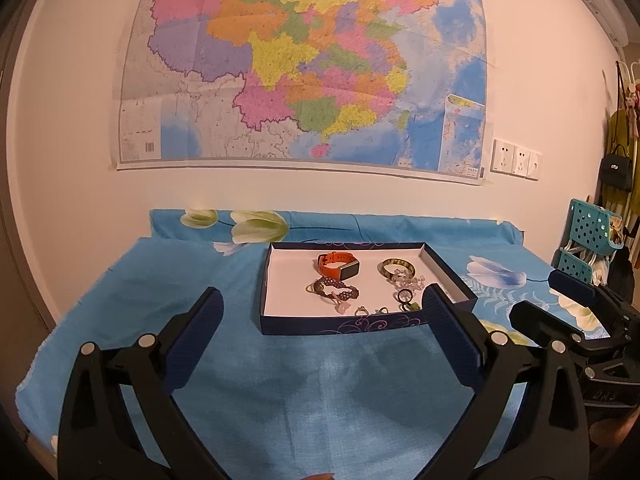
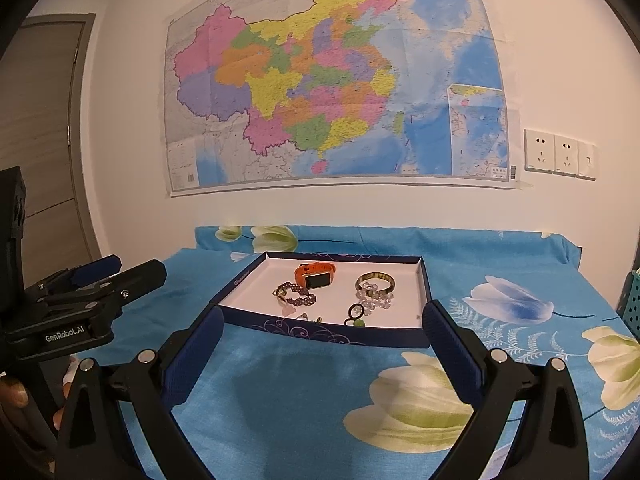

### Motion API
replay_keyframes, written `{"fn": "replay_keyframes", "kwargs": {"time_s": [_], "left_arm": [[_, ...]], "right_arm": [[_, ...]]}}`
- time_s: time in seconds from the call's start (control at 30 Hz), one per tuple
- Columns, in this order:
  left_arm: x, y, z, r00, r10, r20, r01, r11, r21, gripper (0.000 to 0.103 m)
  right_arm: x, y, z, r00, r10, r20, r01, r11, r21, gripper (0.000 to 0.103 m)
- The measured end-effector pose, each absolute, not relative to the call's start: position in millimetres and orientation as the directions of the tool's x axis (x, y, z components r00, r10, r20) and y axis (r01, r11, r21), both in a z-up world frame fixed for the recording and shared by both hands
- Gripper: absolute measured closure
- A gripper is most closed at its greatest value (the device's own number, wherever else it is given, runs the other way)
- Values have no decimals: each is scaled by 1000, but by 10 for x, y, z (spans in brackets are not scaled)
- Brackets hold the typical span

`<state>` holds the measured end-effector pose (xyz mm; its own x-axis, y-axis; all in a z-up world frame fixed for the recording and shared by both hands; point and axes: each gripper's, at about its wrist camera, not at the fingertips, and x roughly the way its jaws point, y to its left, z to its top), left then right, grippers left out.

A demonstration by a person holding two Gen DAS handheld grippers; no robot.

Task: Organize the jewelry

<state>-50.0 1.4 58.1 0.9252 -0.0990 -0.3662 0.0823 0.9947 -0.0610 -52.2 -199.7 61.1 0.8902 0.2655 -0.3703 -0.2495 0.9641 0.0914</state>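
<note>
A shallow dark-blue box (image 1: 340, 325) (image 2: 320, 334) with a white inside lies on the blue flowered cloth. In it lie an orange smartwatch (image 1: 338, 265) (image 2: 315, 275), a green-brown bangle (image 1: 397, 268) (image 2: 375, 281), a purple beaded bracelet (image 1: 335, 288) (image 2: 295, 294), a clear bead bracelet (image 1: 408, 279) (image 2: 374, 300), a black ring with a green pendant (image 1: 407, 299) (image 2: 355, 316) and small rings (image 1: 370, 311). My left gripper (image 1: 322, 314) is open and empty, just in front of the box. My right gripper (image 2: 322, 326) is open and empty, also in front of the box.
A map hangs on the wall (image 1: 304, 60) above the table. Wall sockets (image 1: 516, 159) are at the right. A teal plastic basket rack (image 1: 592, 240) stands at the table's right end. A door (image 2: 44, 120) is at the left.
</note>
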Motion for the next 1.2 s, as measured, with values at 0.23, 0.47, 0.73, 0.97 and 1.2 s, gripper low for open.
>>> {"fn": "replay_keyframes", "kwargs": {"time_s": [0.23, 0.47, 0.73, 0.97, 1.2], "left_arm": [[-511, 11, 589, 928, -92, -361, 77, 995, -55, 5], [-506, 9, 592, 927, -95, -362, 81, 995, -56, 5], [-512, 9, 592, 929, -92, -359, 78, 995, -55, 5], [-520, 19, 596, 931, -88, -353, 75, 996, -52, 5], [-527, 25, 607, 934, -84, -349, 71, 996, -50, 5]], "right_arm": [[-528, -2009, 623, 894, 262, -363, -245, 965, 93, 7], [-511, -2017, 626, 895, 255, -366, -237, 967, 94, 7], [-520, -2035, 632, 897, 255, -362, -235, 967, 98, 7], [-516, -2038, 636, 897, 255, -360, -235, 967, 98, 7], [-535, -2054, 640, 901, 250, -353, -229, 968, 102, 7]]}}
